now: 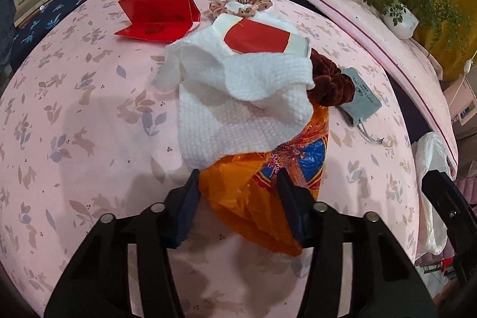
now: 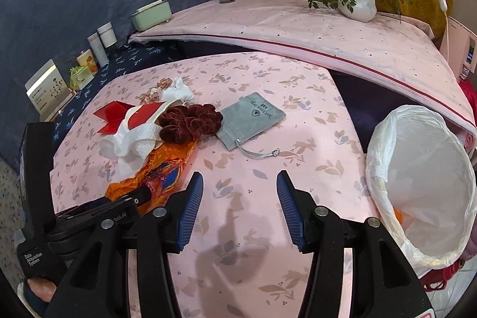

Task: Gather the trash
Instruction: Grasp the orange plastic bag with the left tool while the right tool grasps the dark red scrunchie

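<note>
On the pink rabbit-print bedspread [image 1: 74,115] a small heap of litter lies together: an orange plastic bag [image 1: 268,198] at the bottom, a white cloth [image 1: 232,97] draped over its far end, and a red-and-cream paper cup [image 1: 262,37] on its side at the cloth's 12 o'clock. A brown scrunchie [image 2: 190,124] sits touching the cloth at its 3 o'clock, with a grey pouch [image 2: 250,118] just beyond it.

The left gripper [image 1: 238,192] straddles the near end of the orange bag; its jaws stand partly apart with the bag between them, and I cannot tell whether the pads are pressing it yet. The right gripper [image 2: 240,198] hangs over bare bedspread, jaws spread and holding nothing. A bin with a white liner [image 2: 423,184] stands off the bed edge at the right gripper's 3 o'clock.

My worry is the load on top. If the bag is lifted from this end, the cloth and cup may slide off and scatter. Thin, slick plastic could also slip from a shallow pinch, or the pads could catch the bedspread along with it.
</note>
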### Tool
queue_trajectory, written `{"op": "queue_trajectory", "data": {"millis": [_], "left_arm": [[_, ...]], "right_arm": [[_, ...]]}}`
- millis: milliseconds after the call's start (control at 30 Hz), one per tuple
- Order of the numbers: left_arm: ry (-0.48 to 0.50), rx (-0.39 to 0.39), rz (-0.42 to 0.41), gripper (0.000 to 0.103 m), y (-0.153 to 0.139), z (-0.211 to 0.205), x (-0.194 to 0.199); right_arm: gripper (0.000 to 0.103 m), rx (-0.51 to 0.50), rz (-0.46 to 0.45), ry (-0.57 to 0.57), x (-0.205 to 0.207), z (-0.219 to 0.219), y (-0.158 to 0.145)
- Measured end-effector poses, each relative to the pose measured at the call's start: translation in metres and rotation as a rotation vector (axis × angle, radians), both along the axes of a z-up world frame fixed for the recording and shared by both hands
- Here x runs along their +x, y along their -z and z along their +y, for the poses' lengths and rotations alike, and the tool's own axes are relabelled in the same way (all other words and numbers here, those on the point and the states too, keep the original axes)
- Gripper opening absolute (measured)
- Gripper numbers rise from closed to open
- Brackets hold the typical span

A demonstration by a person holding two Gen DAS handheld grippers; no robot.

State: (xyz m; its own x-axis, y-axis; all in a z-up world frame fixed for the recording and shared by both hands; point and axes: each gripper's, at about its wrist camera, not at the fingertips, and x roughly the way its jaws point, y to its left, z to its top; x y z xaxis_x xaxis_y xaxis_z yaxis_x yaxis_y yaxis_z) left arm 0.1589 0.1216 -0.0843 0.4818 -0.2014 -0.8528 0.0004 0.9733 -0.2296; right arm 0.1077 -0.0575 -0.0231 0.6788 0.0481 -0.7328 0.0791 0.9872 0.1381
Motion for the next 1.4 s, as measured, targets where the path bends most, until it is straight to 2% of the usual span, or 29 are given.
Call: {"op": "queue_trajectory", "data": {"millis": [67,233,467,700,967,1033,1100,1167,1233,1400], "left_arm": [[0.022,0.000,-0.001,0.025,0.000,0.000,-0.001],[0.033,-0.043,-0.005,0.013,-0.006,0.009,-0.002],[0.048,-0.061,-0.009,0.012,-0.016,0.019,-0.006],[0.036,-0.030,0.004,0.012,-0.011,0.030,0.000],[-0.007,-0.040,0.006,0.012,-0.004,0.053,0.014],[-0.009,-0.043,0.008,0.012,-0.001,0.055,0.017],[-0.009,-0.044,0.013,0.012,0.001,0.056,0.019],[-0.010,-0.046,0.014,0.012,0.002,0.056,0.020],[-0.009,-0.043,0.009,0.012,0.002,0.055,0.020],[0.004,-0.044,-0.003,0.010,-0.005,0.047,0.016]], "right_arm": [[0.050,-0.002,0.004,-0.011,0.002,0.006,0.002],[0.050,-0.005,0.008,-0.037,0.011,0.021,0.002],[0.050,0.024,0.006,-0.078,0.032,0.035,0.002],[0.050,0.037,0.023,-0.121,0.069,0.052,0.008],[0.050,0.023,0.090,-0.093,0.105,0.053,0.039],[0.047,0.034,0.113,-0.093,0.109,0.053,0.049],[0.039,0.046,0.128,-0.097,0.111,0.053,0.058],[0.025,0.078,0.122,-0.110,0.111,0.053,0.062],[0.017,0.085,0.115,-0.127,0.110,0.055,0.062],[0.011,0.089,0.093,-0.140,0.103,0.056,0.051]]}}
